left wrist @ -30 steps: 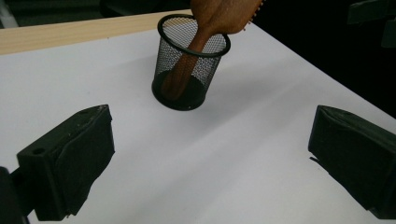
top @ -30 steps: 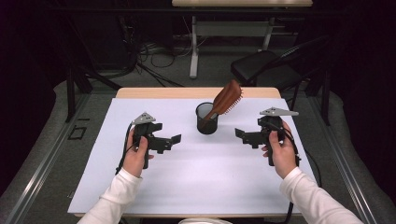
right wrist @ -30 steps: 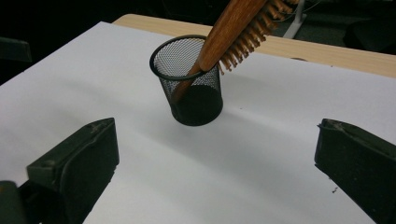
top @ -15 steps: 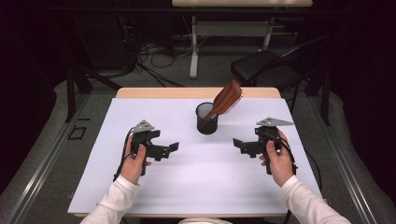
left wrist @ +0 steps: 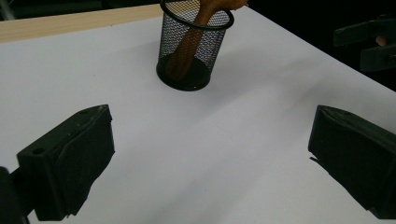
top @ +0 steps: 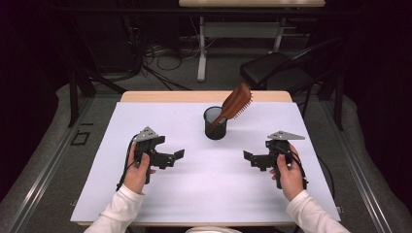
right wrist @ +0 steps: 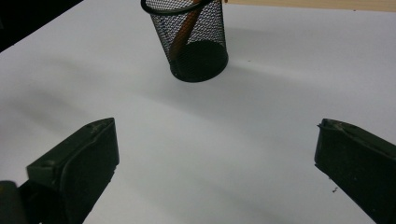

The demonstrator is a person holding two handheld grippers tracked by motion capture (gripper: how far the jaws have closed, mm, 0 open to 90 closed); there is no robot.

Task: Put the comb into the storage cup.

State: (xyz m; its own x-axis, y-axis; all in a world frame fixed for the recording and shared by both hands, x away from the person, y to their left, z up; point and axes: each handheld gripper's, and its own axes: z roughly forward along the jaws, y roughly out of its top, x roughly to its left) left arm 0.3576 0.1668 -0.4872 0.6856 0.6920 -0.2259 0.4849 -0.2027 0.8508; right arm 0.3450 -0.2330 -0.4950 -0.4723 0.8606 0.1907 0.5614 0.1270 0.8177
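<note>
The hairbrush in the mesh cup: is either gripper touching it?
Apart. In the high view the left gripper and right gripper hover over bare white table, well short of the hairbrush and cup.

Brown hairbrush (top: 235, 103) leaning, handle-down, in mesh cup (top: 215, 123)

Dark room, grey floor (top: 43, 160). White-topped desk (top: 145, 121), wood edge. Black chair (top: 277, 73) behind right, second table (top: 252, 4) at back, cables (top: 155, 53) on floor.
</note>
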